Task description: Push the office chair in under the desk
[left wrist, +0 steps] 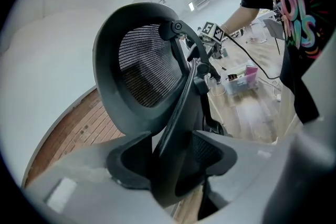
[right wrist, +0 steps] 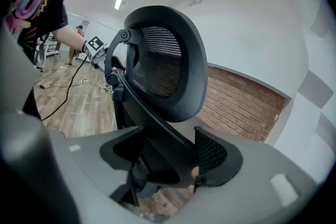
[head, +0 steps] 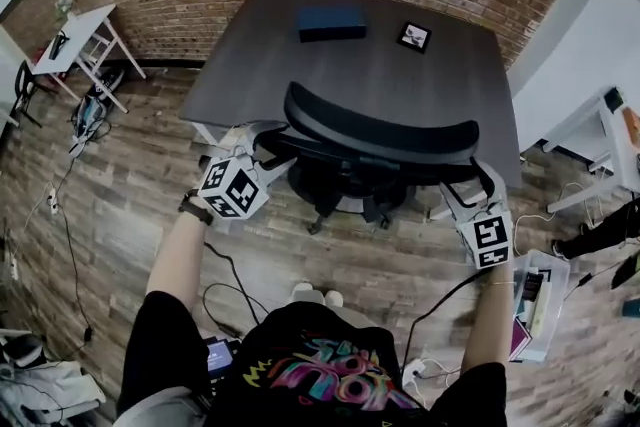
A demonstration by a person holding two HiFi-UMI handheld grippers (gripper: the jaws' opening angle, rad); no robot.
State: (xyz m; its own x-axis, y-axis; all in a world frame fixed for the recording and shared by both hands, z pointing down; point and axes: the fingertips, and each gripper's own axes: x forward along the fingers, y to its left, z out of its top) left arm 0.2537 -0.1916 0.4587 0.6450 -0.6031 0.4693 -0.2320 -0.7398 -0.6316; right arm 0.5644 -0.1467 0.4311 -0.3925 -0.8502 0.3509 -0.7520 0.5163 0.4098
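The black mesh-back office chair (head: 380, 130) stands at the near edge of the dark grey desk (head: 400, 75), its seat partly under the desktop and its backrest toward me. My left gripper (head: 262, 143) grips the left side of the chair's back frame. In the left gripper view a black frame bar (left wrist: 176, 128) runs between the jaws of the left gripper (left wrist: 173, 165), with the pads against it. My right gripper (head: 462, 193) holds the frame's right side. The right gripper view shows the right gripper (right wrist: 168, 165) closed around the curved back support (right wrist: 157, 128).
A dark blue box (head: 331, 23) and a small framed tile (head: 414, 36) lie on the desk near the brick wall. At far left stands a white side table (head: 75, 35). Cables (head: 225, 285) trail on the wood floor by my feet, a clear bin (head: 535, 305) sits at right.
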